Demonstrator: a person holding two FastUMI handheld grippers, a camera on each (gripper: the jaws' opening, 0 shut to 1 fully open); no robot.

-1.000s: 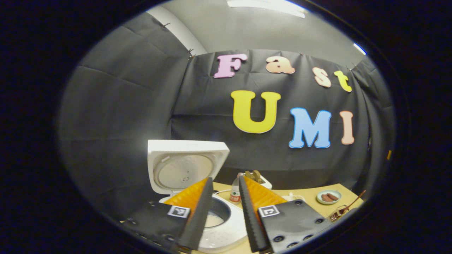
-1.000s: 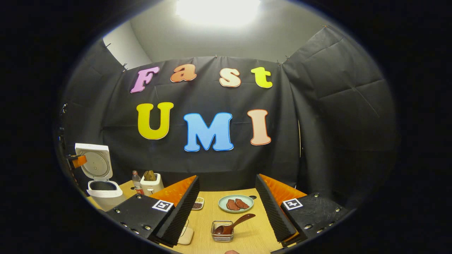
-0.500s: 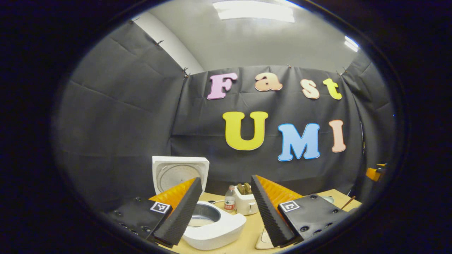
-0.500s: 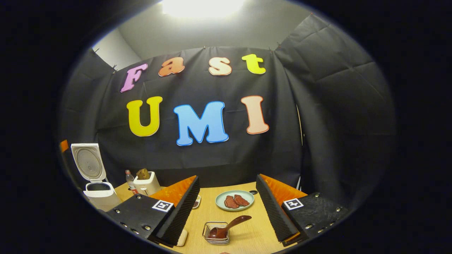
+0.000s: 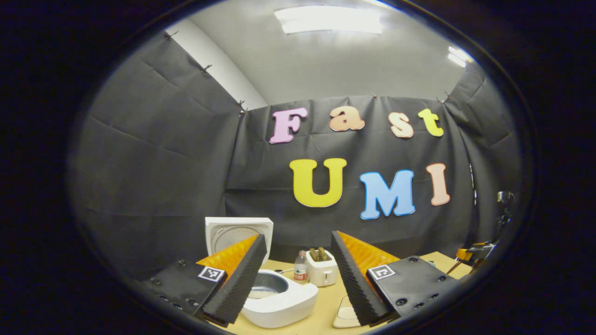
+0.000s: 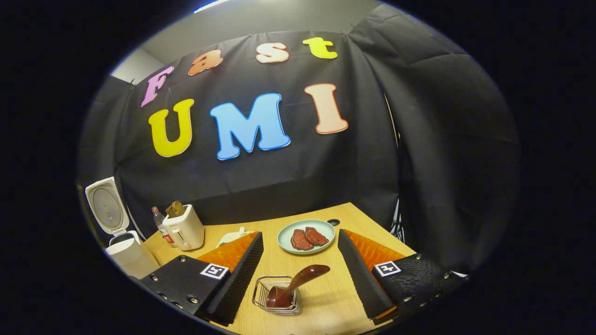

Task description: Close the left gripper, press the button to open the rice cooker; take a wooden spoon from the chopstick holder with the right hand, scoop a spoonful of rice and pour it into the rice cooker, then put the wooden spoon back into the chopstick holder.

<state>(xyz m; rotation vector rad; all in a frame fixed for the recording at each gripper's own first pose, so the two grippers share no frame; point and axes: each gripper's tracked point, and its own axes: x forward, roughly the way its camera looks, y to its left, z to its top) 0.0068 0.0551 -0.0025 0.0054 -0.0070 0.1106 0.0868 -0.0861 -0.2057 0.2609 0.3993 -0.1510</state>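
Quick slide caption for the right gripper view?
Open right tool poised over the wooden spoon in its wire holder; rice cooker open at left.

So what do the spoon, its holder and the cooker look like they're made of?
Wooden spoon: dark, glossy wood by its brown sheen, possibly lacquered. Chopstick holder: thin metal wire, see-through and shiny. Rice cooker: smooth white body, likely plastic, with a grey metallic-looking inner pot.

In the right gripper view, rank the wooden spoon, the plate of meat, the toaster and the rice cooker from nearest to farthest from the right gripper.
1. Wooden spoon, in the wire holder just ahead of the right gripper.
2. Plate of meat, straight ahead.
3. Toaster, back left.
4. Rice cooker, lid up, far left edge.
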